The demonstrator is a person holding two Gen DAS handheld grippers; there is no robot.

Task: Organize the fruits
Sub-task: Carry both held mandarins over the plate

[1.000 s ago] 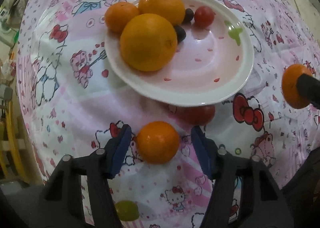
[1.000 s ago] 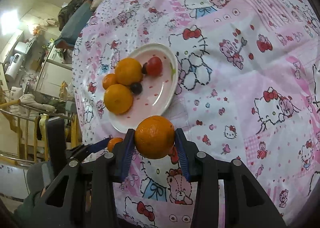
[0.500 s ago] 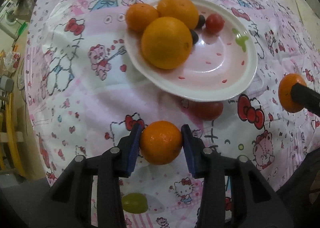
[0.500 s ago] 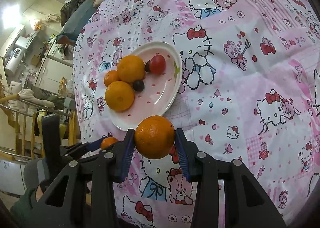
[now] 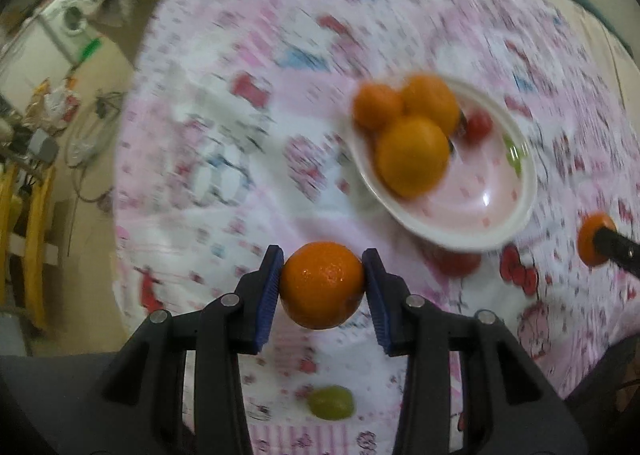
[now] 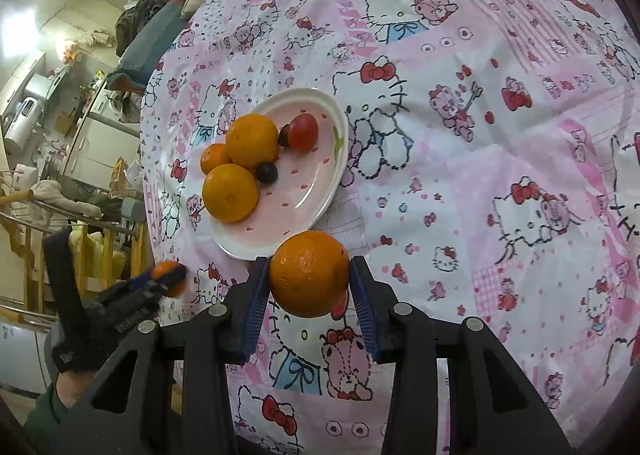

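Left gripper [image 5: 322, 282] angled steeply down, both blue pads pressed on a small orange [image 5: 322, 284], fruit pinched between them. Right gripper [image 6: 309, 281] also tilted down, pads clamped on a bigger orange [image 6: 309, 273]. In the right wrist view a dark-gloved hand [image 6: 72, 339] carries the left gripper at lower left, green sleeve behind.

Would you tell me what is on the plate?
On the plate: three oranges, a red tomato and two dark grapes. Anything behind the oranges is hidden.
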